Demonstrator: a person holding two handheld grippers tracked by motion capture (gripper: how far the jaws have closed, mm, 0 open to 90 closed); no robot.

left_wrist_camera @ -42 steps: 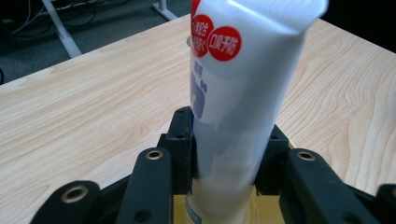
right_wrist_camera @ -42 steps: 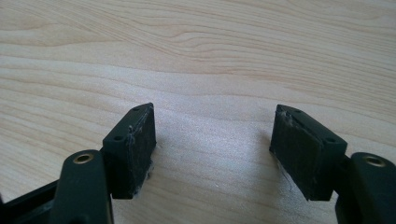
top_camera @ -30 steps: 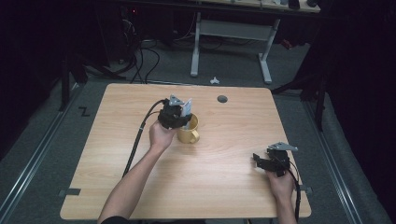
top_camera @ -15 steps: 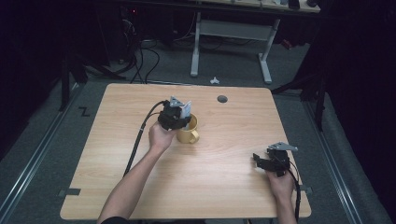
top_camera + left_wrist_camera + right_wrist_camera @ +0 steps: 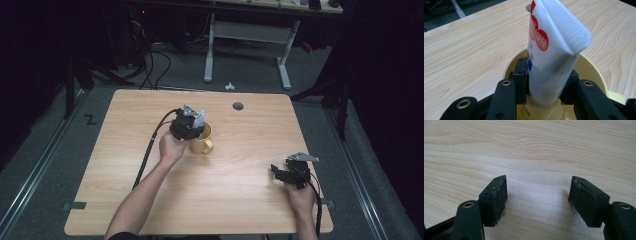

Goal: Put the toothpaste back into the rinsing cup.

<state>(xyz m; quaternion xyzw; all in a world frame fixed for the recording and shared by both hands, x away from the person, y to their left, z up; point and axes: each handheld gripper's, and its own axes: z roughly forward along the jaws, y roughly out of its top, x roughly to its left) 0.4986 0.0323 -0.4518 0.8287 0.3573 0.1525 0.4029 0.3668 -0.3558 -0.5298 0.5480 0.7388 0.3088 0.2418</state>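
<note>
- Near the middle of the table (image 5: 125,200), a little toward its far-left corner, stands one yellow mug (image 5: 202,143), upright, its handle turned toward your edge of the table.
- Your left gripper (image 5: 189,126) hangs right over that mug, with your left hand (image 5: 171,147) behind it on the near-left side.
- One white tube (image 5: 550,50) with red round marks and some blue print stands between its fingers (image 5: 520,80); they are clamped on the tube's lower body, one on each flat side.
- From the left gripper view, the tube's crimped flat end points up and away from you, and its lower end goes down inside the mug's rim (image 5: 590,66). You cannot tell whether that end touches the mug's bottom.
- Your right gripper (image 5: 276,170) sits well apart from the mug, toward the near-right corner of the table, held in your right hand (image 5: 300,195).
- In the right gripper view its two fingers (image 5: 495,200) stand wide apart, holding nothing, with bare wood grain between them; they hang low over the table.
- One dark round hole (image 5: 238,106) shows in the table near the far edge, right of the mug.
- Count on the table: one mug, one tube, two grippers.
</note>
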